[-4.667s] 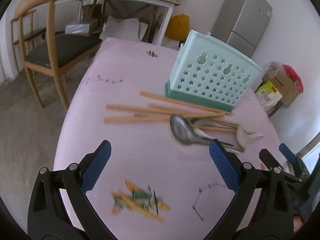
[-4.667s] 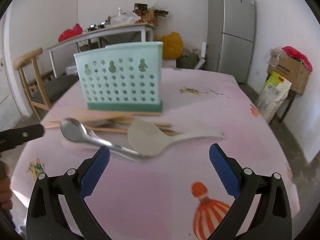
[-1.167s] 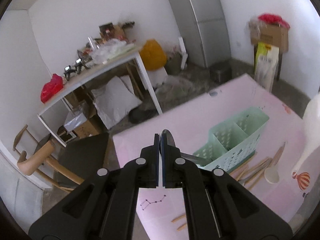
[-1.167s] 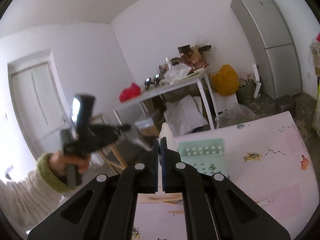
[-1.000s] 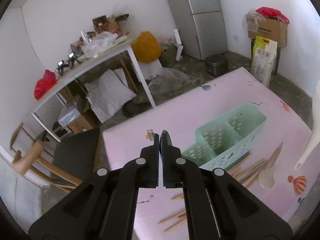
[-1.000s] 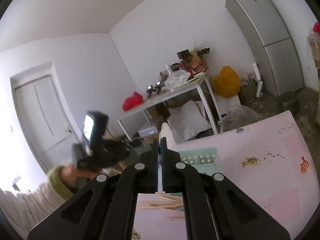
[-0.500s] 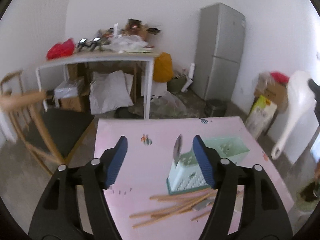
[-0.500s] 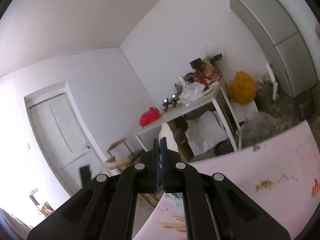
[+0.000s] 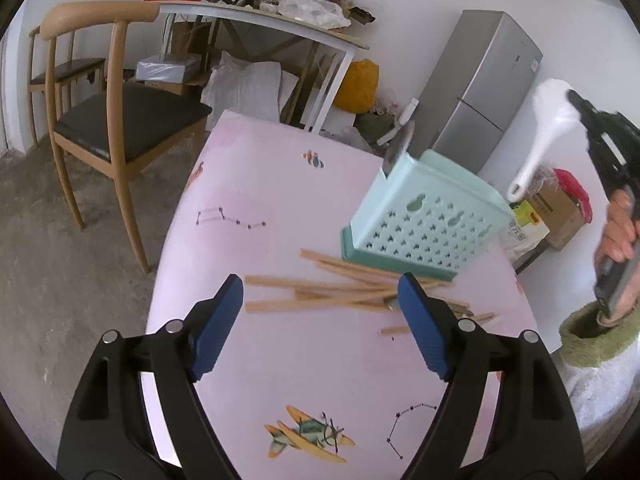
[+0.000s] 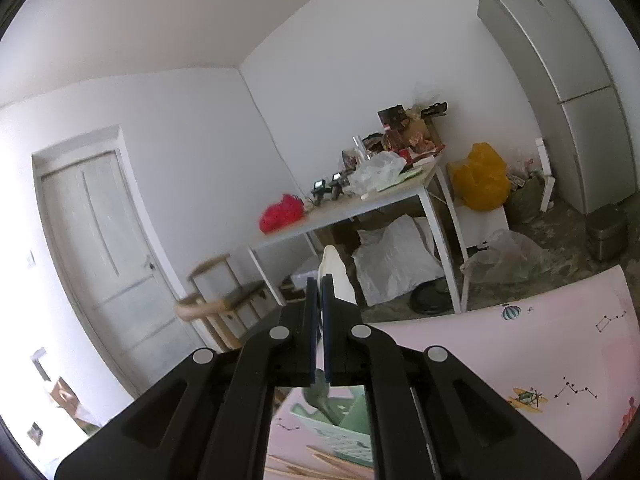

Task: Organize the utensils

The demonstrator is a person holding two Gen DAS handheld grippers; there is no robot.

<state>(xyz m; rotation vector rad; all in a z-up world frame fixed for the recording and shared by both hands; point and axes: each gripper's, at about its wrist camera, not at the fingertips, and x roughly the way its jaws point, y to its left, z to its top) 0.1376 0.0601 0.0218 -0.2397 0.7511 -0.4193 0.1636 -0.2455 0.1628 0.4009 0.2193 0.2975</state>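
Note:
In the left wrist view my left gripper is open and empty above the pink table. A mint green perforated utensil holder stands beyond it, with a metal spoon sticking up from its left compartment. Several wooden chopsticks lie in front of the holder. My right gripper is shut on a white rice paddle, held high at the right above the holder; the paddle also shows in the left wrist view.
A wooden chair stands left of the table. A cluttered white side table, a grey fridge, a yellow bag and a cardboard box are behind. A door is at left.
My left gripper let the metal spoon go into the holder, opened and drew back low over the table. My right gripper stayed shut on the paddle and tilted upward.

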